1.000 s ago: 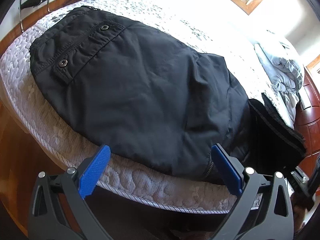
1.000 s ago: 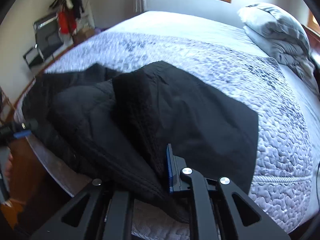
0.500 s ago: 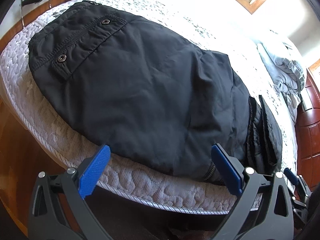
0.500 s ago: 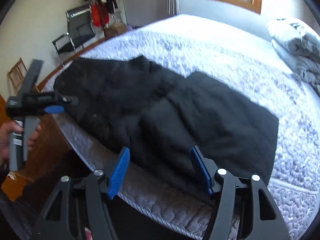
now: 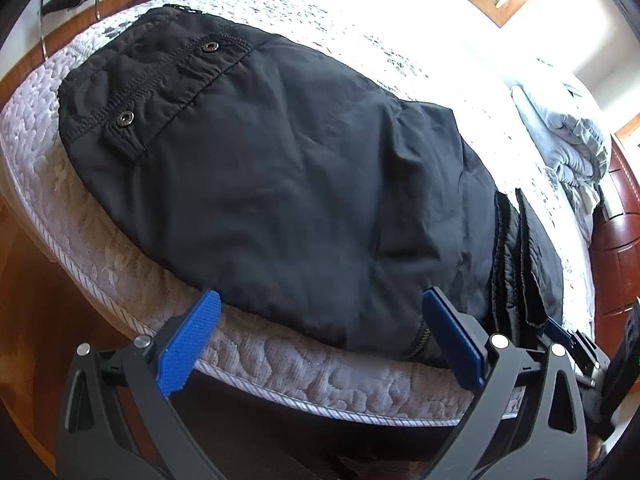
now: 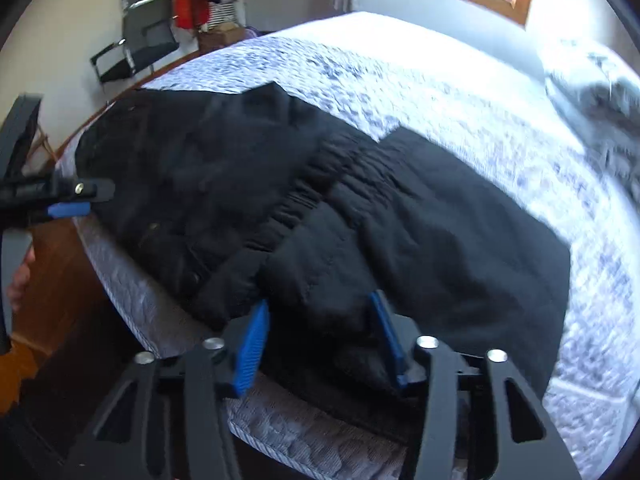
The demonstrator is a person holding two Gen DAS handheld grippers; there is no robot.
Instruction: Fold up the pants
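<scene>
Black pants (image 5: 280, 184) lie folded on the quilted bed, with the snap-button waistband at the far left and the elastic cuffs (image 5: 516, 248) at the right. My left gripper (image 5: 320, 296) hangs open over the mattress edge just short of the pants, with nothing between its fingers. It also shows at the left of the right wrist view as the left gripper (image 6: 68, 200). My right gripper (image 6: 320, 302) is at the near edge of the pants (image 6: 400, 220). Its jaws are closing, with a bunch of black cloth between them. The left pad's face shows bare.
The mattress edge (image 5: 280, 356) runs just in front of both grippers, with wooden floor (image 5: 24, 300) below. A folded grey duvet (image 5: 568, 140) lies at the head of the bed. A chair (image 6: 140, 40) stands by the far wall. A hand (image 6: 20, 276) holds the left gripper's handle.
The right gripper let go of the pant hem it had carried over, opened and drew back. It then came down on the near edge with its jaws narrowing. The left gripper has not moved.
</scene>
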